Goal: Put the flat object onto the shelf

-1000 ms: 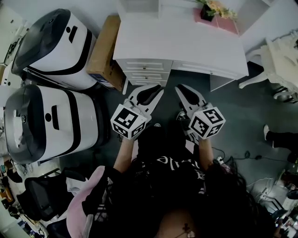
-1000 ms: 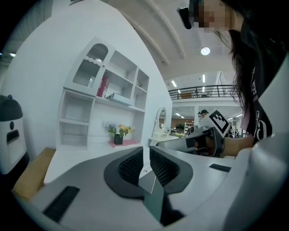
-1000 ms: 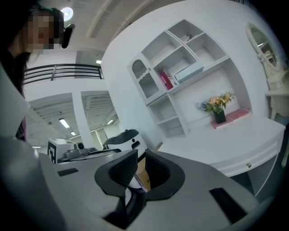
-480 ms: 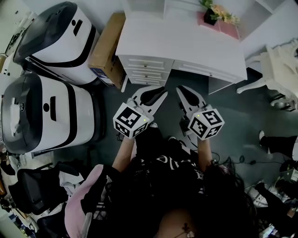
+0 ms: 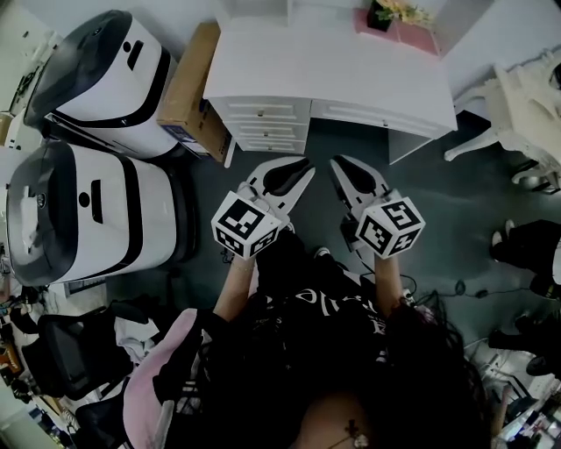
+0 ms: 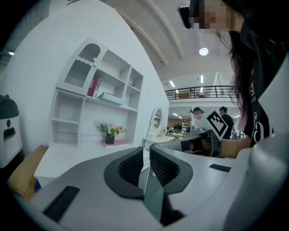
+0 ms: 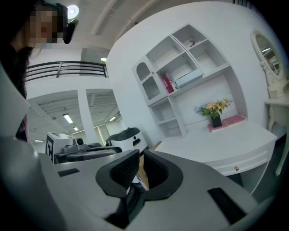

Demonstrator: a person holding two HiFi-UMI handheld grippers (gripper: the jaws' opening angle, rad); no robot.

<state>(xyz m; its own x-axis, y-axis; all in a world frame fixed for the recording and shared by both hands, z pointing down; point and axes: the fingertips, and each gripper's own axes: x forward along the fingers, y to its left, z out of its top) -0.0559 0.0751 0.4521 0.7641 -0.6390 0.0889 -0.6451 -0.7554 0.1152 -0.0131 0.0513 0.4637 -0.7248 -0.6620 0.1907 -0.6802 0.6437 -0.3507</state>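
A pink flat object (image 5: 414,35) lies at the back right of the white desk (image 5: 333,74), with a pot of flowers (image 5: 383,15) on its left end. It also shows in the left gripper view (image 6: 116,142) and the right gripper view (image 7: 229,121). A white shelf unit (image 6: 97,101) (image 7: 180,76) stands on the desk's back. Both grippers hang over the dark floor in front of the desk, well short of it. My left gripper (image 5: 294,168) (image 6: 145,155) and my right gripper (image 5: 344,168) (image 7: 141,160) are shut with nothing between the pads.
Two big white-and-black machines (image 5: 88,215) (image 5: 101,74) and a cardboard box (image 5: 188,88) stand left of the desk. A white chair (image 5: 517,110) is at the right. A red book (image 6: 94,85) and a flat box (image 6: 110,97) occupy shelf compartments. People stand far off.
Both grippers keep about the same place in front of the person. The head view has shifted a little, so the desk sits slightly higher and further left.
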